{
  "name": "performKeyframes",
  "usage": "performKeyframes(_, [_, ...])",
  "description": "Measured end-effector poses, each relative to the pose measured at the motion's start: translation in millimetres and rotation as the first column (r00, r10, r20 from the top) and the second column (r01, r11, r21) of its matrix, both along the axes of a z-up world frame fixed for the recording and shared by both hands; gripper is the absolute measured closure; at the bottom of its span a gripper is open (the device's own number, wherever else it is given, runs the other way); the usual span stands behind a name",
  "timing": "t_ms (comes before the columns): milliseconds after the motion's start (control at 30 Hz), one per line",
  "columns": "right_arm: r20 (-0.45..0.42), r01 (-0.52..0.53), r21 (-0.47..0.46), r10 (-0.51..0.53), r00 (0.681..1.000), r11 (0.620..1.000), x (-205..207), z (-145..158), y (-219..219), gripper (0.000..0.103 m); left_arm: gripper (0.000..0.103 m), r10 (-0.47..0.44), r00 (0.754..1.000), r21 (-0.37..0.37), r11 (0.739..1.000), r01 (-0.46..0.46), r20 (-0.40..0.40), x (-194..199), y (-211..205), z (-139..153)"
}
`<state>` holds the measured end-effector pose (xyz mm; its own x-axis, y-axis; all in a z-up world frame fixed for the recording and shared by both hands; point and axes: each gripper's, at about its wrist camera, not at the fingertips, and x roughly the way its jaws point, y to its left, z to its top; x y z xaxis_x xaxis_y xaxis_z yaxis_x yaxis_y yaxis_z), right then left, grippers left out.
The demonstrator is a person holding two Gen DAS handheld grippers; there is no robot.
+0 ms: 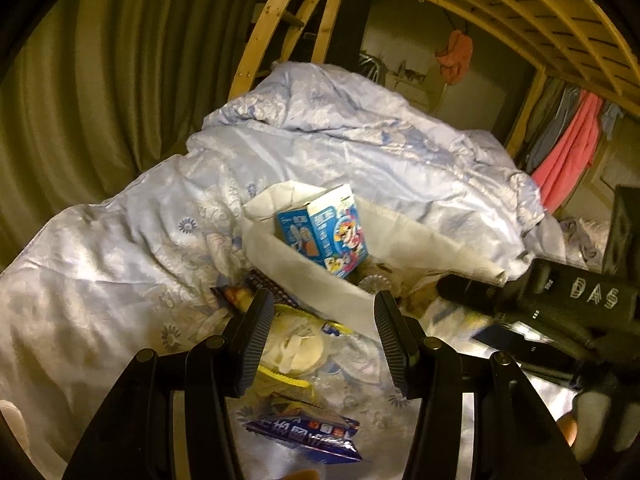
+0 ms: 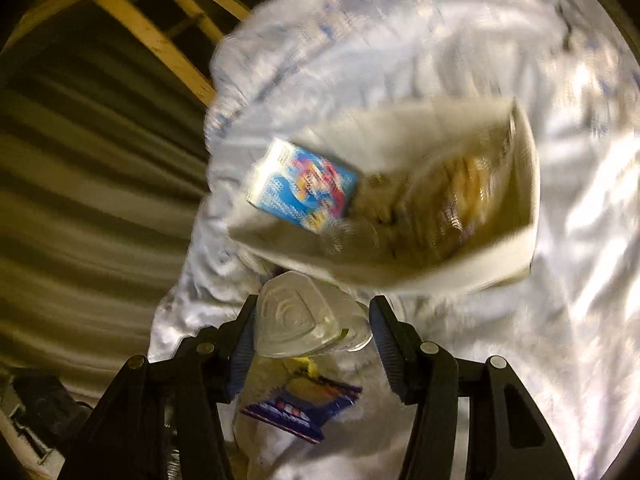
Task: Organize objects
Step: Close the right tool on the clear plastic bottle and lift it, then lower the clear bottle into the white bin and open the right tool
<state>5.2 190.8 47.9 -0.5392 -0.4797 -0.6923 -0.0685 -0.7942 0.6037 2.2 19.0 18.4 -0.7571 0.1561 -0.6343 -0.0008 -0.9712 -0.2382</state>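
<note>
A white fabric bin (image 1: 288, 262) sits on the blue-white quilt and holds a blue cartoon box (image 1: 324, 228) and other items. My left gripper (image 1: 324, 312) is open and empty over the bin's near wall, above a clear packet with yellow trim (image 1: 296, 352) and a blue snack packet (image 1: 308, 432). In the blurred right wrist view, the bin (image 2: 440, 276) and the box (image 2: 304, 184) lie ahead. My right gripper (image 2: 314, 320) holds a clear plastic lidded container (image 2: 296, 320) between its fingers, just in front of the bin. The blue packet (image 2: 304, 408) lies below it.
The rumpled quilt (image 1: 120, 248) covers the bed. A wooden bunk frame (image 1: 520, 8) arches overhead, green curtains (image 1: 100, 80) hang at left, and clothes (image 1: 568, 148) hang at right. The right gripper's black body (image 1: 560, 304) reaches in from the right.
</note>
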Motion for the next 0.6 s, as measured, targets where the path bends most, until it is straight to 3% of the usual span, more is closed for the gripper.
performKeyframes(67, [-0.075, 0.025, 0.011, -0.024, 0.997, 1.000, 2.8, 10.6, 2.4, 0.051, 0.052, -0.002, 1.000, -0.009, 1.000, 0.002, -0.019, 1.6, 2.3, 2.1])
performKeyframes(133, [-0.130, 0.070, 0.038, -0.064, 0.989, 0.997, 4.0, 16.0, 5.9, 0.058, 0.052, -0.003, 0.999, -0.015, 1.000, 0.002, -0.033, 2.5, 5.0, 2.7])
performKeyframes(267, [-0.210, 0.125, 0.053, -0.111, 0.971, 0.991, -9.4, 7.9, 13.3, 0.062, 0.052, -0.001, 1.000, -0.013, 1.000, 0.000, -0.027, 0.1, 9.1, -2.6])
performKeyframes(600, [-0.279, 0.137, -0.028, -0.139, 0.950, 0.990, -25.2, -42.0, 28.2, 0.062, 0.052, 0.038, 0.999, -0.074, 0.997, -0.038, -0.005, -3.8, 22.7, -19.4])
